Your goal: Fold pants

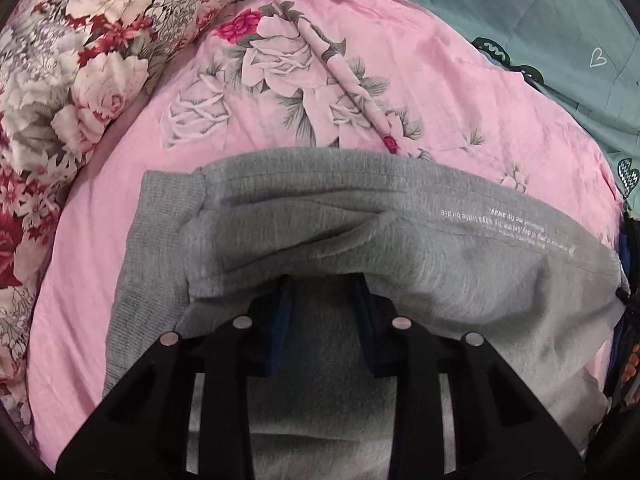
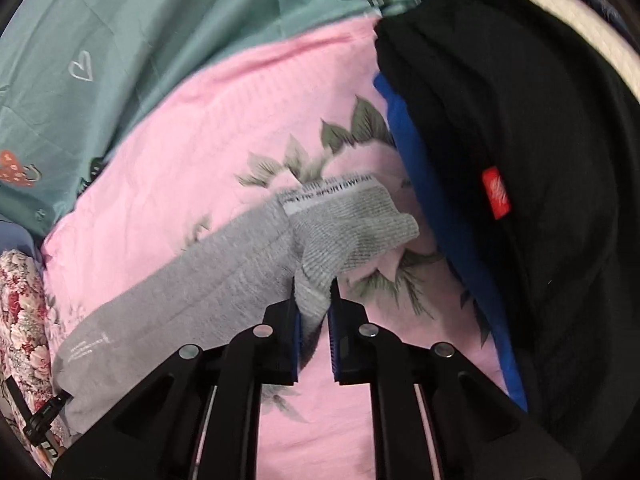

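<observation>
Grey sweatpants (image 1: 360,232) with small white print lie across a pink floral sheet (image 1: 460,112). In the left wrist view, my left gripper (image 1: 322,284) has its blue-padded fingers pushed under a fold of the grey fabric; the tips are hidden and the jaws stand apart. In the right wrist view, my right gripper (image 2: 314,296) is shut on a ribbed grey cuff end (image 2: 360,224) of the pants (image 2: 192,292), which carries a white label. The cuff flops over past the fingertips, just above the sheet (image 2: 224,152).
A floral pillow (image 1: 72,80) lies at the left. A teal quilt with heart prints (image 1: 540,20) covers the far side and shows in the right wrist view (image 2: 80,60). A black garment (image 2: 520,160) over blue cloth (image 2: 424,184) piles up at the right.
</observation>
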`<state>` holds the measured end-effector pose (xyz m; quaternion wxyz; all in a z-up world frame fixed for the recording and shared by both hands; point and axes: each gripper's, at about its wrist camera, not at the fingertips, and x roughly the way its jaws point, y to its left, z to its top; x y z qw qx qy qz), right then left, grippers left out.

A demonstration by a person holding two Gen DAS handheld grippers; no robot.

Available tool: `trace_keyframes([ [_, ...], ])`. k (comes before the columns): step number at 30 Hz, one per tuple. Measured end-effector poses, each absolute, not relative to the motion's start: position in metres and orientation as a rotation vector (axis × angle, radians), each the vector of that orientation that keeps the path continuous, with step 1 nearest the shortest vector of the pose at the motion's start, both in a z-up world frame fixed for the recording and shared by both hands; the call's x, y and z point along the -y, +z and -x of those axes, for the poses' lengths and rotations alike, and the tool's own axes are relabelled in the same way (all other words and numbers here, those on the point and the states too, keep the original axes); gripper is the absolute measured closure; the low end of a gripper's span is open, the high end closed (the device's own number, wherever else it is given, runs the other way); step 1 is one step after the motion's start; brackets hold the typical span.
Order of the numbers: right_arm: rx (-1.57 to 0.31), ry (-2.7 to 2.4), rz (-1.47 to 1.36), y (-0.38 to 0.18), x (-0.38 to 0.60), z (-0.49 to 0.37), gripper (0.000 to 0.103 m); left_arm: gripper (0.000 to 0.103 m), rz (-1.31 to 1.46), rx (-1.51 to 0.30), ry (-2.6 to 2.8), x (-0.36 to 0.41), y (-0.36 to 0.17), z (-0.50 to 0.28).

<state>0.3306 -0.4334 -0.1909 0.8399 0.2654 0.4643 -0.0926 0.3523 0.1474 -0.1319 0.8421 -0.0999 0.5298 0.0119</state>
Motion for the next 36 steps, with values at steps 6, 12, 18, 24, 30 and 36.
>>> trace_keyframes([
  [6, -1.057, -0.253, -0.488, -0.193, 0.426, -0.326, 0.065, 0.065, 0.207, -1.158, -0.050, -0.155, -0.115, -0.339],
  [12, -0.983, -0.076, -0.489, -0.144, 0.392, -0.256, 0.049, 0.016, -0.062, -1.033, -0.081, -0.165, -0.066, -0.345],
  [18, -0.970, 0.127, -0.408, -0.126, 0.321, -0.183, 0.048, 0.016, -0.270, -1.123, -0.313, -0.154, -0.089, -0.395],
  [24, -1.032, 0.101, -0.331, -0.129, 0.290, -0.157, 0.048, 0.014, -0.281, -1.253, -0.469, -0.150, -0.133, -0.423],
  [30, -1.018, 0.216, -0.168, -0.103, 0.236, -0.197, 0.048, 0.062, -0.293, -1.159, -0.513, -0.157, -0.129, -0.405],
  [36, -0.954, 0.624, 0.064, -0.083, 0.128, -0.314, 0.045, 0.080, -0.222, -1.103, -0.532, -0.176, -0.124, -0.391],
])
